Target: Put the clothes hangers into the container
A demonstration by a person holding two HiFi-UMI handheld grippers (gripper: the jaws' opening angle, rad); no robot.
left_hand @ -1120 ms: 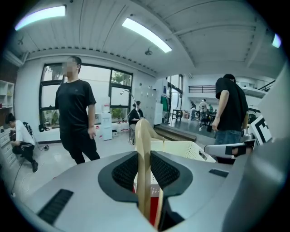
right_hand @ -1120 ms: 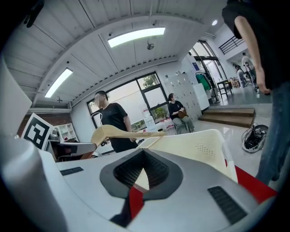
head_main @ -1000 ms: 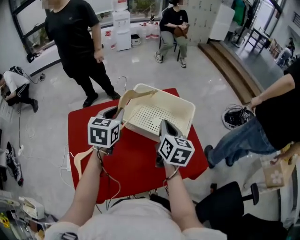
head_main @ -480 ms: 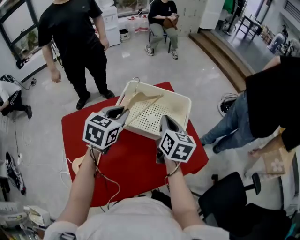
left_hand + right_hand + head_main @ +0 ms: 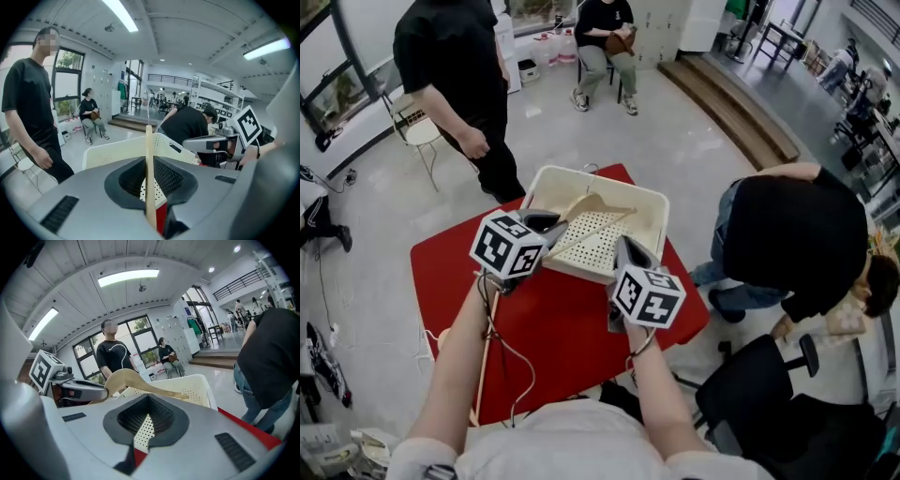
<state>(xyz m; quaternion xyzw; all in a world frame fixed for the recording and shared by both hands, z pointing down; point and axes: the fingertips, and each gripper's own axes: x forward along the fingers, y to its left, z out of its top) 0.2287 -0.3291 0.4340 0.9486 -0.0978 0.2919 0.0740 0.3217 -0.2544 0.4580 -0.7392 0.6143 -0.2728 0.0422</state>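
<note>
Grey polished floor runs all round the red table (image 5: pixel 572 328), where a person in black (image 5: pixel 455 66) stands on the far side and another person (image 5: pixel 787 234) bends over at the right. On the table's far half sits the cream perforated container (image 5: pixel 661 202), mouth up. Our left gripper (image 5: pixel 546 225) has the wooden hanger (image 5: pixel 592 204) by one end. Its own view shows the wood edge-on between the jaws, which have just been closing and pinch it from both sides. From that grip the hanger reaches away from us and to the right, so its long axis lies slantwise across the container's mouth, with the wire hook up by the far rim. Whether its free end touches the perforated floor we cannot tell. Our right gripper (image 5: pixel 625 248) hangs just beside the container's near wall, its jaws a narrow gap apart with nothing in them; only the wall and a strip of red show through. We judge that the left hand alone is placed for the coming move. The hanger is straight ahead of its jaws and over the opening, so sinking a little and parting the jaws should drop it in, provided the slant keeps both ends within the walls.
</note>
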